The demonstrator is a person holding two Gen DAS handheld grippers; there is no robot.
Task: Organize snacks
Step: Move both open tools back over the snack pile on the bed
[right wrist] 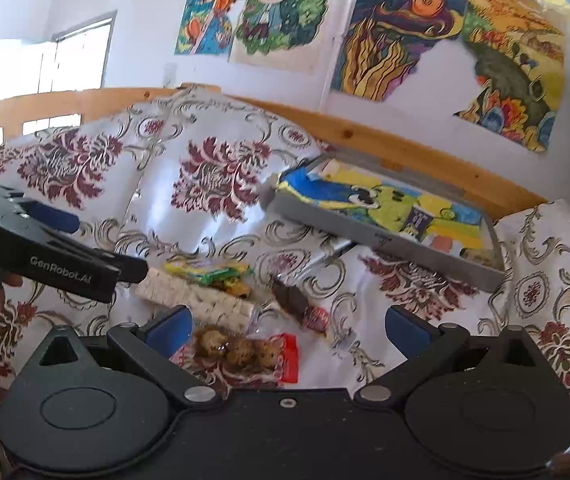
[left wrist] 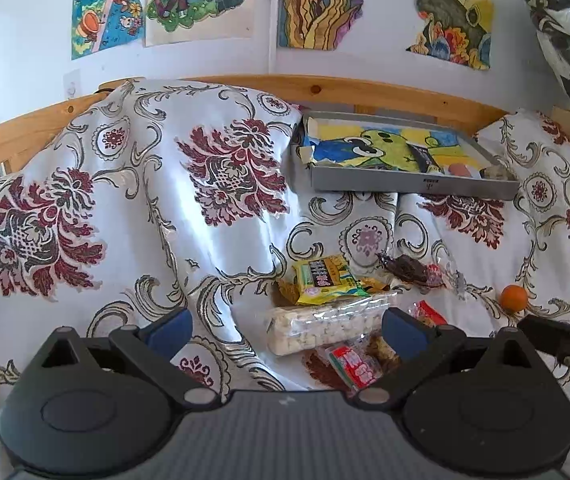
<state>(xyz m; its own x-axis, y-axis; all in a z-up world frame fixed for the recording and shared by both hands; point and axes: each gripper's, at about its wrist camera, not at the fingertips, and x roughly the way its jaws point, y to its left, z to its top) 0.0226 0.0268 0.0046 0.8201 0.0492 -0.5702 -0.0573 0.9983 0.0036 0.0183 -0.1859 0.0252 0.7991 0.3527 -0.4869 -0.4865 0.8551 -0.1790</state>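
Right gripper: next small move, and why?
Probably ease the right gripper down onto the clear pack of brown round snacks. Its jaws stand open and empty with that pack lying loose on the cloth between them, nearest of the pile, while the gray tray beyond waits for snacks.

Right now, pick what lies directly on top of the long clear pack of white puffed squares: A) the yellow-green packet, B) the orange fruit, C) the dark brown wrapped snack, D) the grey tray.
A: the yellow-green packet overlaps the far edge of the clear pack of white squares; the others lie apart.
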